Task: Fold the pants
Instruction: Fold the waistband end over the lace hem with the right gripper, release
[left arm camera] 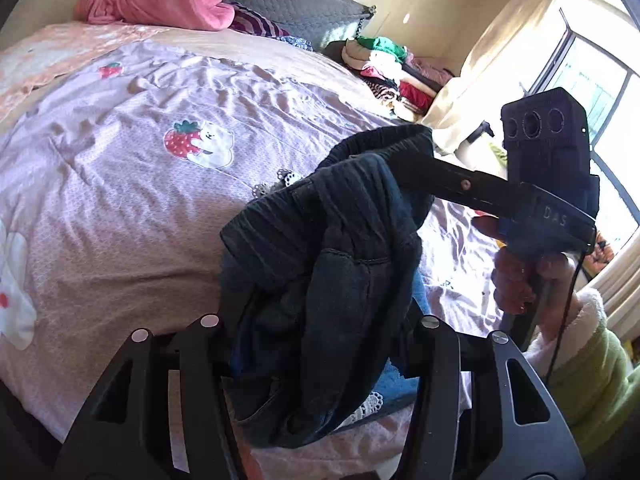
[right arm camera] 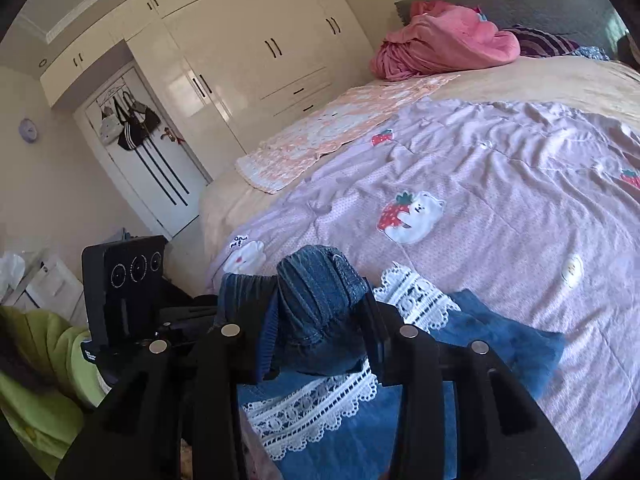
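Note:
The pants (left arm camera: 320,280) are dark blue denim with white lace trim, bunched up over the near edge of the bed. My left gripper (left arm camera: 320,344) is shut on a thick wad of the fabric and holds it up. My right gripper (right arm camera: 316,340) is shut on the ribbed waistband of the pants (right arm camera: 320,292). In the left wrist view the right gripper (left arm camera: 404,168) reaches in from the right, its fingers pinching the waistband. The rest of the pants (right arm camera: 500,340) lies flat on the bed below, with lace bands showing.
The bed has a pink quilt (left arm camera: 140,140) with strawberry and bear prints. A pink blanket (left arm camera: 156,0) lies by the headboard. Stacked clothes (left arm camera: 392,76) sit at the far side near a window. A white wardrobe (right arm camera: 248,48) and door stand left of the bed.

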A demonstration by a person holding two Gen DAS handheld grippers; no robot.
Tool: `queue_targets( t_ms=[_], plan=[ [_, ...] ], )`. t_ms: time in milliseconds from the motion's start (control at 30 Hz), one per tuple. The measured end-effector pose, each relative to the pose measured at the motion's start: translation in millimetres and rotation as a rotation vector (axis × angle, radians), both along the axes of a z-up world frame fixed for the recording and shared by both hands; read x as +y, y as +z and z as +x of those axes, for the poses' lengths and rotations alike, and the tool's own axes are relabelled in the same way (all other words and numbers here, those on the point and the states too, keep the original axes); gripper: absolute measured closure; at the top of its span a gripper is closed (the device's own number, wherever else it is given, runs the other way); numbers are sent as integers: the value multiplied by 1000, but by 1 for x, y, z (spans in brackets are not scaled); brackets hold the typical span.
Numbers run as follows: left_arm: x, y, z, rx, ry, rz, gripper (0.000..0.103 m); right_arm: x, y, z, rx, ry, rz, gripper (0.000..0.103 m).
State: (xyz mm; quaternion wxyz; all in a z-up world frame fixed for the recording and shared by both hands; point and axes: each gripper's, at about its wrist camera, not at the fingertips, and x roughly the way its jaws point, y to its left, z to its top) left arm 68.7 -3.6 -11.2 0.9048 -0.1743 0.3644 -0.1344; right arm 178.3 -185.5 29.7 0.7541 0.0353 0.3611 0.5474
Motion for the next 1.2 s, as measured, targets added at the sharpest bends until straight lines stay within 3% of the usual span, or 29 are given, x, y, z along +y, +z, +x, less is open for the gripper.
queue_targets(
  t_ms=[67, 167, 300, 500, 633, 733, 800, 867, 900, 1000, 1100, 1200],
  plan=[
    [-12, 4, -2, -20, -12, 34, 53, -15, -2, -1, 3, -48, 1, 49],
    [-30, 9, -6, -57, -69, 54, 38, -42, -5, -2, 52, -126, 15, 40],
    [-54, 3, -17, -63, -163, 52, 35, -69, -14, -6, 139, -216, -8, 27],
    [-84, -21, -29, 17, -278, 64, 31, -67, -38, -23, 188, -278, -137, 22],
    [-80, -15, -38, 0, -296, 47, 31, -51, -48, -26, 226, -282, -162, 18],
    [-68, 2, -48, -50, -268, 58, 29, -37, -53, -24, 232, -300, -225, 15],
    [-55, 13, -51, -86, -185, 143, 27, -30, -61, -20, 270, -297, -239, 15],
    [-46, 15, -44, -77, -99, 253, 27, -23, -65, -19, 284, -271, -237, 28],
    [-41, 11, -37, -55, -60, 291, 27, -19, -65, -20, 257, -276, -252, 47],
    [-27, -4, -19, 26, -5, 273, 27, -16, -54, -24, 206, -260, -186, 67],
    [-30, -20, -10, 61, -8, 290, 27, -22, -32, -35, 117, -236, -111, 68],
    [-41, -28, -9, 84, -38, 299, 27, -30, -45, -30, 138, -266, -185, 68]
  ],
)
